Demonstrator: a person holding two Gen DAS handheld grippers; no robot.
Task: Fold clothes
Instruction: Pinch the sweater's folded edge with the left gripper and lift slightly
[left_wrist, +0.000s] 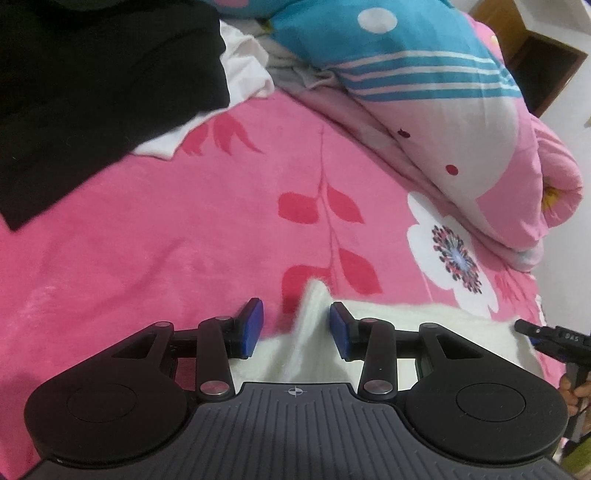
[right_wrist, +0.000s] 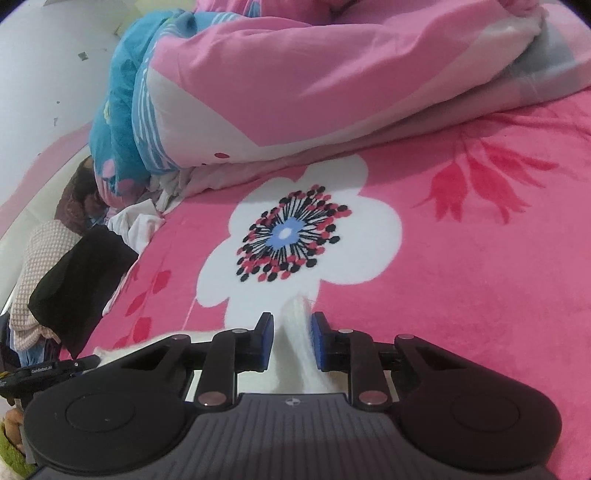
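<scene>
A white fluffy garment lies on the pink floral blanket close under both grippers. In the left wrist view a raised fold of it stands between the blue pads of my left gripper. The fold touches the right pad, and a gap shows beside the left pad, so this gripper is open. In the right wrist view my right gripper is shut on another ridge of the white garment, which fills the narrow gap between its pads. The right gripper's tip also shows at the right edge of the left view.
A black garment lies over a white cloth at the far left. A rolled pink and blue quilt lines the far side of the bed. A pile of clothes sits by the wall.
</scene>
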